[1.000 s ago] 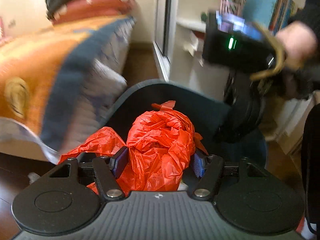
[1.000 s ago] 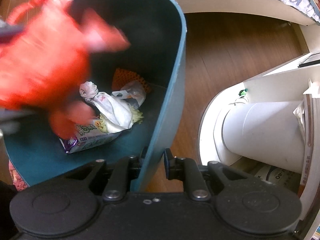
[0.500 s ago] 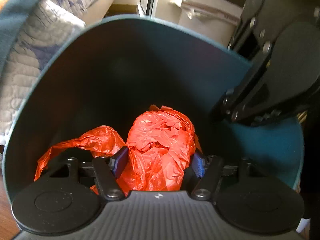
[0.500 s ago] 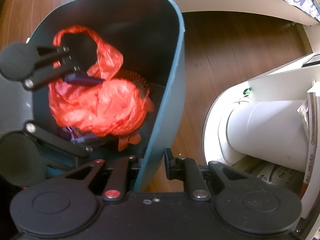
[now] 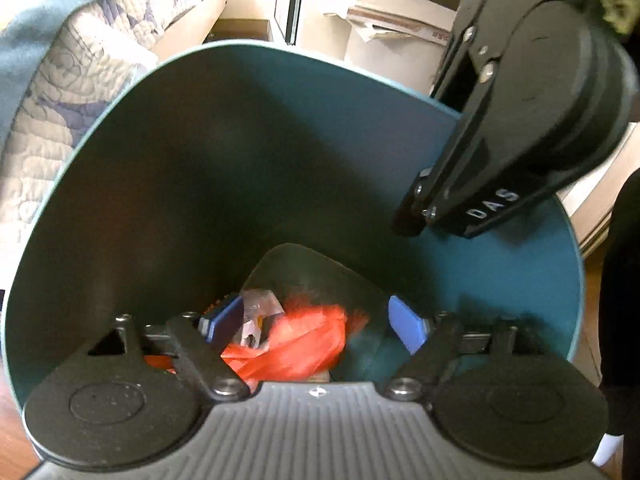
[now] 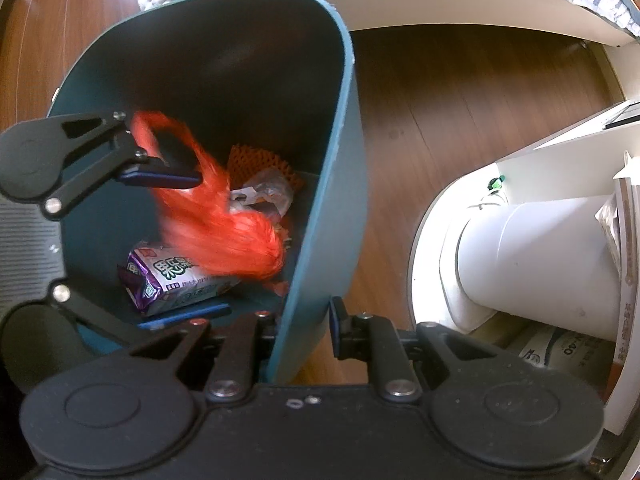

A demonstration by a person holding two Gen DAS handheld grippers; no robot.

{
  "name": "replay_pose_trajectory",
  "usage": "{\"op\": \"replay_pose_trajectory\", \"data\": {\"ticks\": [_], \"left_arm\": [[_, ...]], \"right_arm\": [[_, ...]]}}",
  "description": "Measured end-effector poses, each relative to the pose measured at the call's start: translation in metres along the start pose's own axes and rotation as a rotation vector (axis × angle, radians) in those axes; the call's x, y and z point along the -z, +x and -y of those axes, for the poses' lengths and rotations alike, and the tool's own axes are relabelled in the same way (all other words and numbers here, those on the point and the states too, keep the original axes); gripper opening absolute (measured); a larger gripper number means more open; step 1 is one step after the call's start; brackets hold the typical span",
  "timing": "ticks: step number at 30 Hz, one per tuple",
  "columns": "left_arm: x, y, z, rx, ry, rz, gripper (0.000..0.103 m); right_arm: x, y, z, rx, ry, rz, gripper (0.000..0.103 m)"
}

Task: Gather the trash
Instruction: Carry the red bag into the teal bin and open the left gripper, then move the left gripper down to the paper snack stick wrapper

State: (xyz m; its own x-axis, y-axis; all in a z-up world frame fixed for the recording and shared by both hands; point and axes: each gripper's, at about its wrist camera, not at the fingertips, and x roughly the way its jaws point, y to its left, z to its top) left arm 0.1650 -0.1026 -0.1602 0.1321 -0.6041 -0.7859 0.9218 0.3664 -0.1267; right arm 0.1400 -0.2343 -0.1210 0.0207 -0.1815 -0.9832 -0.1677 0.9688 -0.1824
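A crumpled red plastic bag [image 5: 304,344] shows blurred low inside the teal bin [image 5: 280,140], between the spread fingers of my left gripper [image 5: 316,324]. Its jaws are opening and the pads do not press on the bag. In the right wrist view the red bag [image 6: 224,240] streaks downward, and one of its loops still hangs around the upper finger of the left gripper [image 6: 208,244]. My right gripper [image 6: 304,320] is shut on the wall of the bin [image 6: 344,200], one finger inside and one outside. It also shows at the rim as the right gripper [image 5: 408,220].
The bin's bottom holds a purple snack packet [image 6: 168,280], an orange mesh [image 6: 256,160] and a clear wrapper [image 6: 268,192]. A quilted bed [image 5: 80,72] stands to the left. A white cylinder [image 6: 540,264] lies under a white shelf on the wooden floor [image 6: 460,120].
My left gripper went down into the bin with the red bag, then spread its fingers and let the bag drop. The right gripper kept its hold on the bin wall.
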Motion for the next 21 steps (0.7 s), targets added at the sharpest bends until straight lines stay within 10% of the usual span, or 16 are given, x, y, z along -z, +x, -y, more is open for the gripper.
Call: {"op": "replay_pose_trajectory", "data": {"ticks": [9, 21], "left_arm": [[0.015, -0.058, -0.010, -0.085, -0.024, 0.115, 0.079], [0.072, -0.135, -0.102, -0.349, -0.371, 0.193, 0.095]], "right_arm": [[-0.001, -0.001, 0.001, -0.003, 0.006, 0.004, 0.016], [-0.002, -0.002, 0.002, -0.006, 0.008, 0.004, 0.016]]}}
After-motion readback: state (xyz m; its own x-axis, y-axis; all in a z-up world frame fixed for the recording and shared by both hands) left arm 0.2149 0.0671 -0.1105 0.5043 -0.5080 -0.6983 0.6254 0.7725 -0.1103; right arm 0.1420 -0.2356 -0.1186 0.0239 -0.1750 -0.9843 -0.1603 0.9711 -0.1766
